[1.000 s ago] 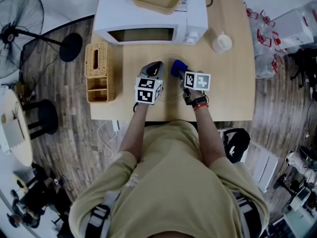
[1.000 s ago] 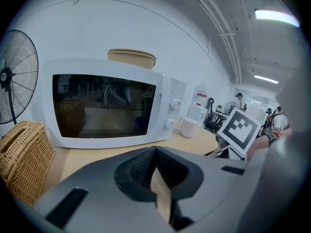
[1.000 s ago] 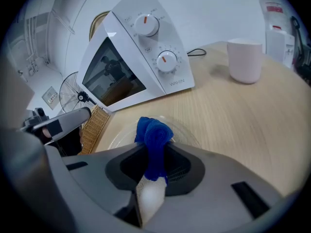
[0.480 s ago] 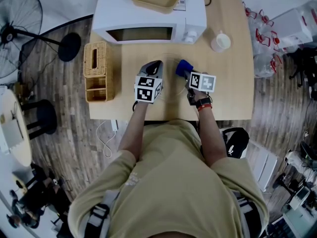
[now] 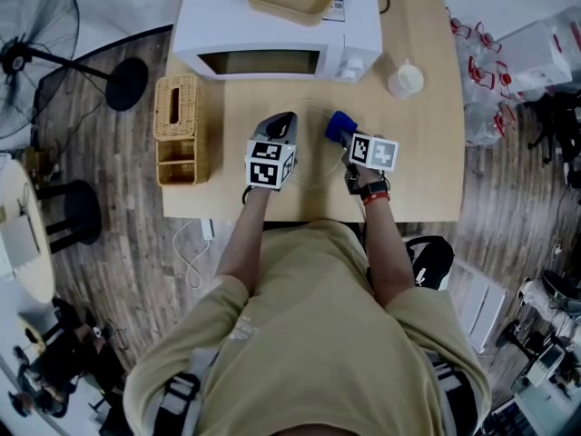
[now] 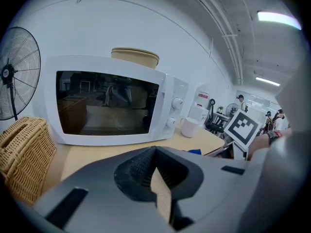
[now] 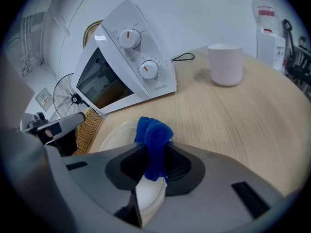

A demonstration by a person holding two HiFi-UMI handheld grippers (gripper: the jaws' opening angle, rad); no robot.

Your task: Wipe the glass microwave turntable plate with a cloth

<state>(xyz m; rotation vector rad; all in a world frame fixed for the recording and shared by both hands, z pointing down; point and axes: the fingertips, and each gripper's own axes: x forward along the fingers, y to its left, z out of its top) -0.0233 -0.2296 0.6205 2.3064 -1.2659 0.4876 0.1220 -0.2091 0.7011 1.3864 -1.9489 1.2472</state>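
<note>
Cloth (image 7: 154, 135) sits clamped in the jaws of the right gripper (image 7: 154, 166) above the glass plate (image 7: 114, 132); the left gripper (image 6: 154, 174) has its jaws together.

Looks like a robotics or research lab w/ a mock kitchen corner, not a real home. 1 wooden table (image 5: 427, 153) carries a white microwave (image 5: 272, 25), a wicker box (image 5: 177, 130) and a mug (image 5: 406, 80). Around it, on the plank floor (image 5: 109, 234), are a pedestal fan (image 5: 32, 34), a stool (image 5: 77, 212), plastic bags (image 5: 486, 89) and piles of equipment (image 5: 545, 334) w/ cables. Overhead there are strip lights (image 6: 277, 17) and exposed ceiling conduit (image 6: 221, 23). Background people (image 6: 240, 101) stand among more gear in an open hall.
</note>
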